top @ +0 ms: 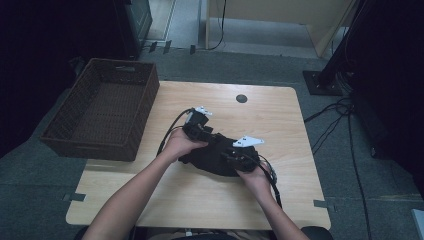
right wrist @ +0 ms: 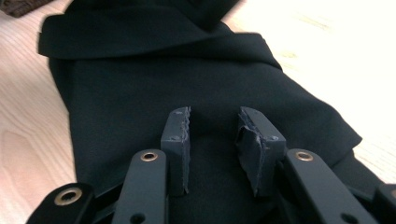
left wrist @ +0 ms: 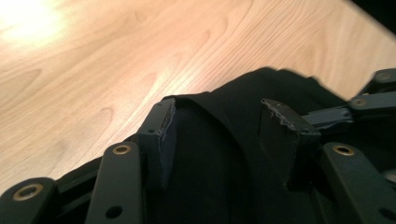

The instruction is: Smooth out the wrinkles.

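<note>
Both forearms reach in from the near edge, converging over mid-table. The left gripper (top: pixel 200 131) sits farther out, its jaws set moderately apart. The right gripper (top: pixel 239 159) lies nearer, jaws parted with a narrower gap.

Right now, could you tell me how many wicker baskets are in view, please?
1. The wicker basket sits at the far left edge of the table, overhanging it, left of the black cloth.

From above, my hands and both tongs cover much of the black cloth (top: pixel 212 159), and I can't tell whether either pinches it.
</note>
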